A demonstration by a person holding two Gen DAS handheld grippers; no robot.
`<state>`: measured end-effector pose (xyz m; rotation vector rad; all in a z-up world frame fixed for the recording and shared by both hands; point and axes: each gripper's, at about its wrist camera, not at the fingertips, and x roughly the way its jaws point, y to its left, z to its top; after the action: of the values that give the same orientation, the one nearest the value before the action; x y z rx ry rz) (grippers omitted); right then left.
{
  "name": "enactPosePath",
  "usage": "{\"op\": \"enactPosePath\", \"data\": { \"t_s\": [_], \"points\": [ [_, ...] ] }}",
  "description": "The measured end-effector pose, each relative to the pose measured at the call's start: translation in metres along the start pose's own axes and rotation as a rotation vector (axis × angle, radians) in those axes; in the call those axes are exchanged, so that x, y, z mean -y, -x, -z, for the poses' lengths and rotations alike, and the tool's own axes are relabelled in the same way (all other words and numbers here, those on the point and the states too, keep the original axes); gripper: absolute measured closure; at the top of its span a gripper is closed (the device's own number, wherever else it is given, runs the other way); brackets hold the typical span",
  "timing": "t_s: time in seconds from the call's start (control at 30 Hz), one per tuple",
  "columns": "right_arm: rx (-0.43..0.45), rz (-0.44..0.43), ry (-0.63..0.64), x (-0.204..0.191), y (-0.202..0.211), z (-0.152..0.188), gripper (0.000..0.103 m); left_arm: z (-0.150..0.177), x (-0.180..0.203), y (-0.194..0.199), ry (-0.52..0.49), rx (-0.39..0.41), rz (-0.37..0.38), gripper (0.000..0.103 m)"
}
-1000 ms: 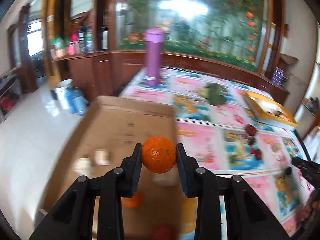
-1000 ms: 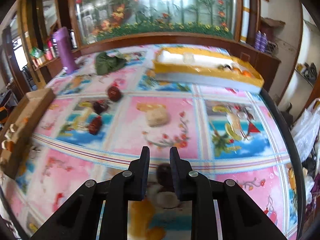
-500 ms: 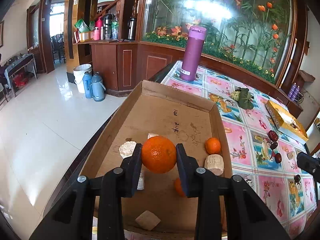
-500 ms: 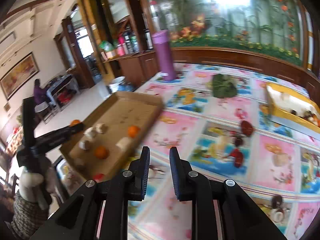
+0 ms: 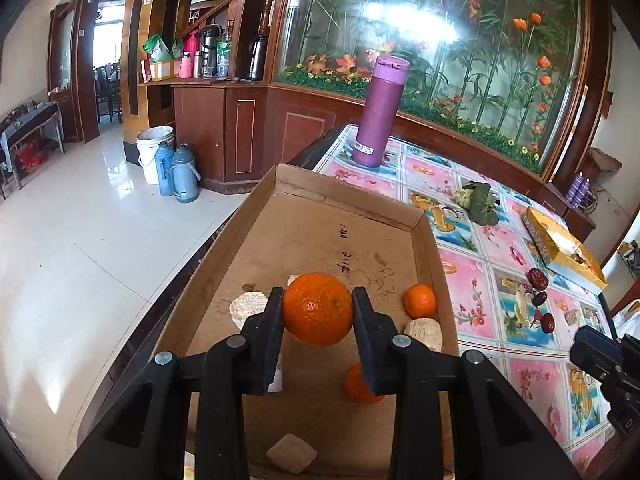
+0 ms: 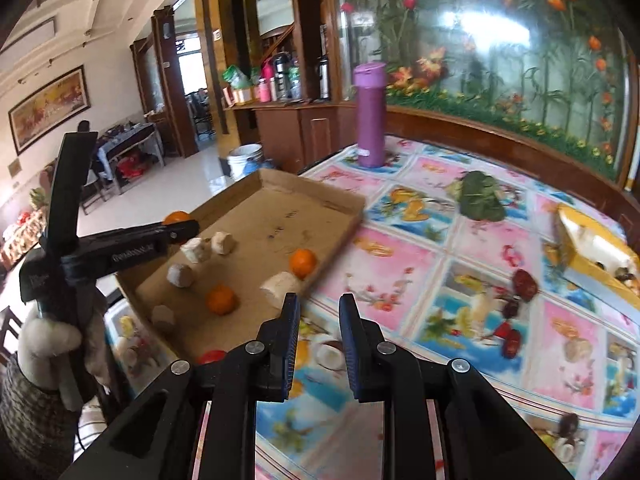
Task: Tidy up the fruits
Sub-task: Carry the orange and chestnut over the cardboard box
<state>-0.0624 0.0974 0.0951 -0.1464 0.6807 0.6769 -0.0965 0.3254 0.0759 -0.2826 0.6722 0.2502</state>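
Note:
My left gripper (image 5: 318, 312) is shut on an orange (image 5: 318, 309) and holds it above the near part of a shallow cardboard tray (image 5: 352, 196). In the tray lie two smaller oranges (image 5: 419, 300) (image 5: 358, 386) and several pale food chunks (image 5: 248, 307). The right wrist view shows the tray (image 6: 320, 194), the left gripper (image 6: 184, 227) with the orange (image 6: 177, 217) over its left side, and my right gripper (image 6: 319, 326), empty with a narrow gap between its jaws, above the tablecloth right of the tray.
A purple flask (image 5: 382, 112) stands on the table's far corner beyond the tray. A green leafy vegetable (image 6: 480, 198), dark red dates (image 6: 525, 284), pale chunks and a yellow box (image 6: 596, 256) lie on the patterned tablecloth (image 6: 400, 280). The table edge and floor are left of the tray.
The left gripper has kept the orange and shifted slightly farther over the tray. The right gripper has swung left toward the tray and come nearer the table.

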Motion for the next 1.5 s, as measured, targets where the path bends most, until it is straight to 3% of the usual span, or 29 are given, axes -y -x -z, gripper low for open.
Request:
{"op": "enactPosePath", "data": {
  "t_s": [0.13,0.27,0.37,0.7,1.0,1.17,1.27,1.5],
  "points": [
    [-0.025,0.114,-0.091,0.058,0.026,0.020,0.081,0.000,0.007,0.001,-0.009,-0.001,0.019,0.071],
    [-0.094,0.306,-0.290,0.154,0.057,0.063,0.081,0.001,0.016,0.003,-0.021,0.003,0.037,0.071],
    [-0.121,0.353,-0.407,0.196,0.073,0.086,0.081,0.001,0.025,0.000,-0.029,-0.006,0.040,0.071],
    [-0.166,0.316,-0.386,0.200,0.038,0.098,0.078,0.004,0.046,0.004,-0.077,-0.019,0.024,0.071],
    [-0.204,0.438,-0.301,0.199,0.026,0.097,0.080,0.004,0.028,0.000,-0.044,-0.031,-0.005,0.071],
    [-0.188,0.404,-0.337,0.202,0.032,0.089,0.082,-0.005,0.016,-0.001,-0.026,-0.044,0.014,0.071],
    [-0.154,0.343,-0.321,0.187,0.034,0.065,0.082,-0.018,0.013,-0.004,-0.036,-0.058,0.014,0.071],
    [-0.081,0.029,-0.195,0.088,-0.004,-0.015,0.081,-0.044,0.010,-0.053,-0.072,-0.179,-0.009,0.071]
  ]
}}
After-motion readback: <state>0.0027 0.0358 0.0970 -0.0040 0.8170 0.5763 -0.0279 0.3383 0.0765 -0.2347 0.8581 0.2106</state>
